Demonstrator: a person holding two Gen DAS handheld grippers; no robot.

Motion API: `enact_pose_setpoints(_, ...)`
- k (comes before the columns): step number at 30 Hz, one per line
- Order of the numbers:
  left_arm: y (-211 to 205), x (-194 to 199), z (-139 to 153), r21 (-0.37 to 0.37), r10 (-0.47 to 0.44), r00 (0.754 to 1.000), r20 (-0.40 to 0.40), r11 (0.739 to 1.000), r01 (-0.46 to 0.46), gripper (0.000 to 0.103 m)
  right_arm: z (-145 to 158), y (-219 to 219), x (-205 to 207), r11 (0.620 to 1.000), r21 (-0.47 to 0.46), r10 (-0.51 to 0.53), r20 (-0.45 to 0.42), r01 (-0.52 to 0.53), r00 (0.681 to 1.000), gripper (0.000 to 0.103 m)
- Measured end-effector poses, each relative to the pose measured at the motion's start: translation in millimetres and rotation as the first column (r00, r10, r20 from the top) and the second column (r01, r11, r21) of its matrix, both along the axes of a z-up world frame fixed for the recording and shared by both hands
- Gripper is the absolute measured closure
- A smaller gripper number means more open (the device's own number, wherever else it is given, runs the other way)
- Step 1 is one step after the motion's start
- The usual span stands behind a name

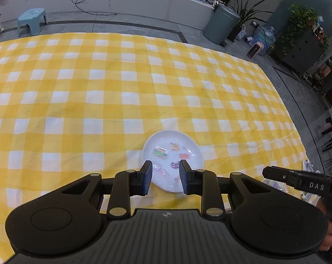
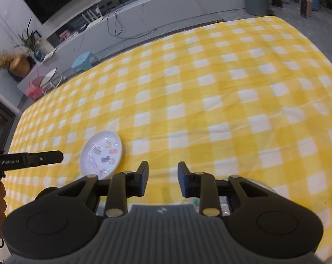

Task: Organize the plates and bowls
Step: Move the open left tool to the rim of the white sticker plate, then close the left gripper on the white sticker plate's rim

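Observation:
A small white plate [image 1: 173, 151] with coloured stickers lies on the yellow checked tablecloth [image 1: 99, 101]. My left gripper [image 1: 166, 177] is open and empty, its fingers just above the plate's near rim. In the right wrist view the same plate [image 2: 102, 151] lies at the left, and my right gripper [image 2: 162, 179] is open and empty over bare cloth to the plate's right. A second dish [image 2: 224, 206] shows partly under the right gripper's body; it also peeks out at the right edge of the left wrist view [image 1: 276, 186].
The tablecloth [image 2: 210, 88] covers a large table. Beyond its far edge are a blue stool [image 1: 31, 19], a grey bin [image 1: 221, 25], plants and a small heater [image 1: 255, 49]. The right gripper's body [image 1: 298, 180] shows at the right of the left wrist view.

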State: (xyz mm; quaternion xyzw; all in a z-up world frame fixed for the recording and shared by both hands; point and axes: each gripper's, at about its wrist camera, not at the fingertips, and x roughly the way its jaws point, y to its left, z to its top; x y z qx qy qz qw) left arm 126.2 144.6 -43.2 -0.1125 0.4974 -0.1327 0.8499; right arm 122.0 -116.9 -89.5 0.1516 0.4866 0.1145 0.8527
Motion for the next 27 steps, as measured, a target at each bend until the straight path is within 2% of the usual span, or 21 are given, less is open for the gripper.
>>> enact_pose_setpoints(7, 13, 4, -19, -0.062, -0.007, 1.0, -0.03, 0.998, 0.005, 0.071, -8, 34, 24, 0.997, 0.004, 0.078, -0.046, -0.078, 0.996, 0.07)
enact_pose_setpoints(13, 21, 6, -29, -0.114, 0.001, 0.999, -0.038, 0.994, -0.005, 0.071, -17, 50, 43, 0.996, 0.022, 0.083, -0.075, -0.081, 0.994, 0.07)
enact_pose_setpoints(17, 26, 10, -41, -0.169, 0.007, 0.997, -0.077, 0.985, -0.02, 0.071, -26, 56, 55, 0.996, 0.018, 0.085, -0.102, -0.084, 0.991, 0.07)
enact_pose_setpoints(27, 19, 16, -46, -0.178, 0.002, 0.999, -0.051, 0.984, -0.011, 0.071, -36, 74, 75, 0.994, 0.016, 0.106, -0.121, -0.105, 0.987, 0.072)
